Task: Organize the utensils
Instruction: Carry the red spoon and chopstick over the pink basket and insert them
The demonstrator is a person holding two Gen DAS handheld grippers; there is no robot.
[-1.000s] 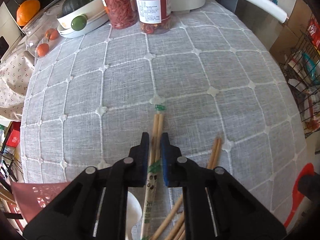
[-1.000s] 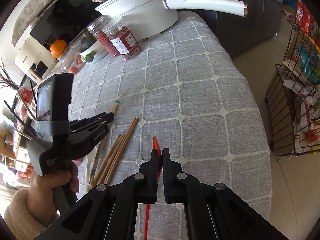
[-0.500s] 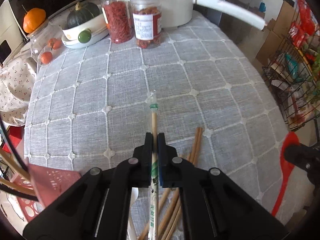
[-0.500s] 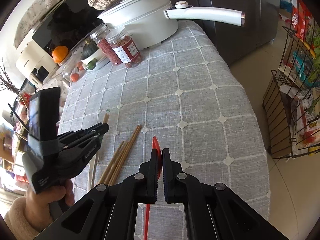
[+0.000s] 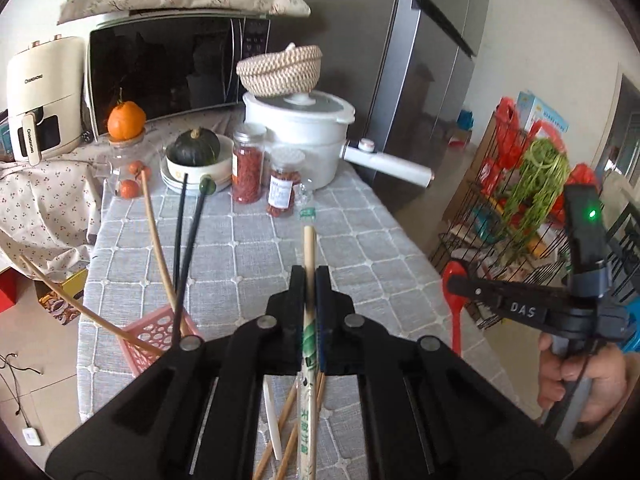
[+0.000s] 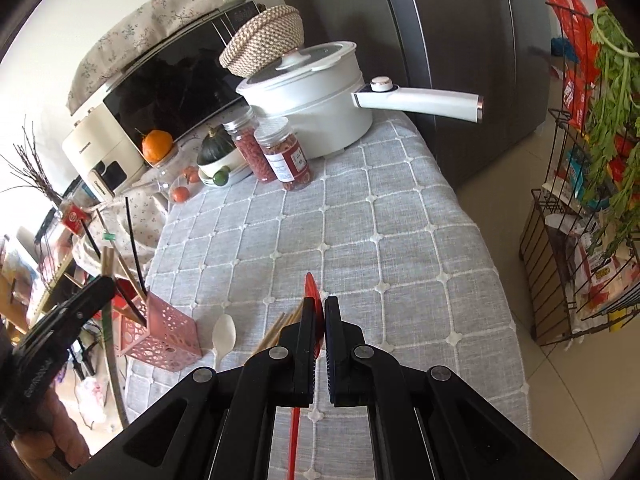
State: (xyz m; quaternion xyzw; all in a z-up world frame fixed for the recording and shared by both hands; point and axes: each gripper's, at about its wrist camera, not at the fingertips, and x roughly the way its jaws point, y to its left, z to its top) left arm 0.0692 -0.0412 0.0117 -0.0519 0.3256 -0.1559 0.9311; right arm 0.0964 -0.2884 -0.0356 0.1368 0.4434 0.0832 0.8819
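My left gripper point(image 5: 308, 276) is shut on a pair of wrapped wooden chopsticks point(image 5: 309, 252) and holds them up in the air, tips pointing forward. My right gripper point(image 6: 319, 308) is shut on a red spoon point(image 6: 311, 286), also seen in the left wrist view point(image 5: 455, 304), lifted off the table. A pink perforated utensil basket point(image 6: 160, 332) stands at the table's left edge with black chopsticks point(image 5: 182, 240) and wooden sticks in it. Loose wooden chopsticks point(image 6: 280, 328) and a white spoon point(image 6: 223, 338) lie on the grey checked tablecloth point(image 6: 360, 240).
At the back stand a white pot with a long handle point(image 6: 320, 92), two jars point(image 6: 280, 152), a bowl with a squash point(image 5: 196, 156), an orange point(image 5: 126, 120) and a microwave point(image 5: 168, 64). A wire rack point(image 6: 580, 240) stands right of the table.
Both grippers have risen from the table with their loads. The left one has lifted the wrapped chopsticks clear of the cloth and tilted up; the basket has come into view.
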